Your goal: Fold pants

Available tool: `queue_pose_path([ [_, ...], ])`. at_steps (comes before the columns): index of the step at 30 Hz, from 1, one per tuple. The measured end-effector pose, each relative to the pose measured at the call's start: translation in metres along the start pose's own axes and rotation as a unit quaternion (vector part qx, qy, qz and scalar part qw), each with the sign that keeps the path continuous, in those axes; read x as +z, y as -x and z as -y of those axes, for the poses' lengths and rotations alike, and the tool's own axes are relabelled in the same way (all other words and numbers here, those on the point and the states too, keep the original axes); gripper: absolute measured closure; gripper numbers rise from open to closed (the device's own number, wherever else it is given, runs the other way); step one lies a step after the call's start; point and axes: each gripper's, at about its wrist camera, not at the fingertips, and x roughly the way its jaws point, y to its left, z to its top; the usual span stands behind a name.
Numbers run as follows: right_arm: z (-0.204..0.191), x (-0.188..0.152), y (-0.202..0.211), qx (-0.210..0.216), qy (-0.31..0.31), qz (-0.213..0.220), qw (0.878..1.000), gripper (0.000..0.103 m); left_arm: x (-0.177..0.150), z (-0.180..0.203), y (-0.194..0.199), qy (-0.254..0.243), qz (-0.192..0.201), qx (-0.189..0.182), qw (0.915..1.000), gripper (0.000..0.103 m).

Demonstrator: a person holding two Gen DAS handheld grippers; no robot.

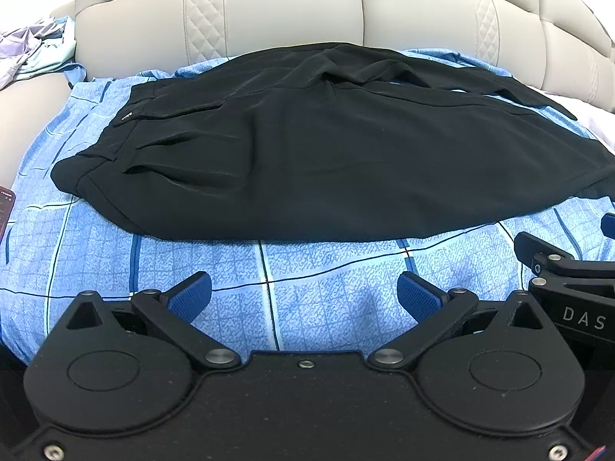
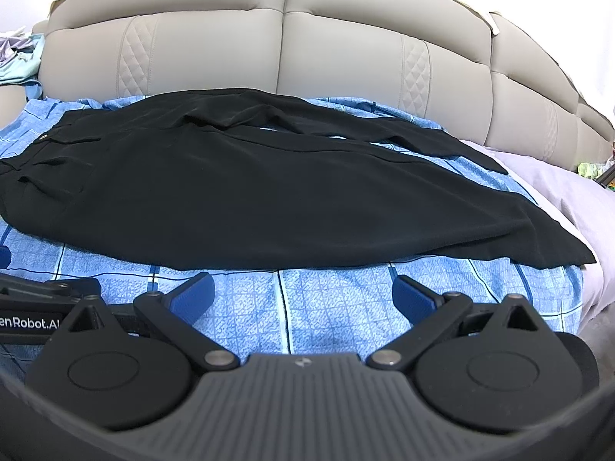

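I see the black pants (image 1: 326, 153) lying flat across a blue checked sheet (image 1: 315, 288), stretched sideways in front of me with the waistband (image 1: 115, 130) to my left and the leg ends running off to my right. They look already folded lengthwise, 1 leg laid over the other, so the far leg shows only as a narrow strip along the back edge. The fabric is matte and soft, with shallow ripples near the crotch seam and a flapped pocket just beside the waistband. The near edge curves smoothly; the hem (image 2: 557, 253) on my right reaches close to the sheet's edge, near a pale lilac cover (image 2: 569, 192).

My left gripper (image 1: 305, 292) hovers over the bare sheet just short of the pants' near edge, its 2 blue pads (image 1: 190, 296) spread wide and holding nothing. My right gripper (image 2: 301, 294) sits the same way, fingers wide apart and empty, over the sheet near the pants' middle. Behind the pants stands a beige padded headboard (image 2: 288, 38). Some crumpled clothes (image 1: 34, 50) lie at the far left.
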Motion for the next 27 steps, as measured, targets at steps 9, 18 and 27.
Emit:
queue_pose_path([
  [9,-0.0001,0.0008,0.0006,0.0,0.001,0.0,1.0,0.0,0.0001,0.0001,0.0006,-0.001,0.001,0.0,1.0,0.0],
  [18,-0.0012,0.0014,0.0012,0.001,0.002,-0.003,1.0,0.0,0.0011,-0.0004,0.0007,0.0,-0.001,-0.001,1.0,0.0],
  [27,-0.0006,0.0019,-0.0005,0.001,0.003,-0.005,1.0,0.0,0.0018,-0.0007,0.0004,0.001,-0.001,-0.001,1.0,0.0],
])
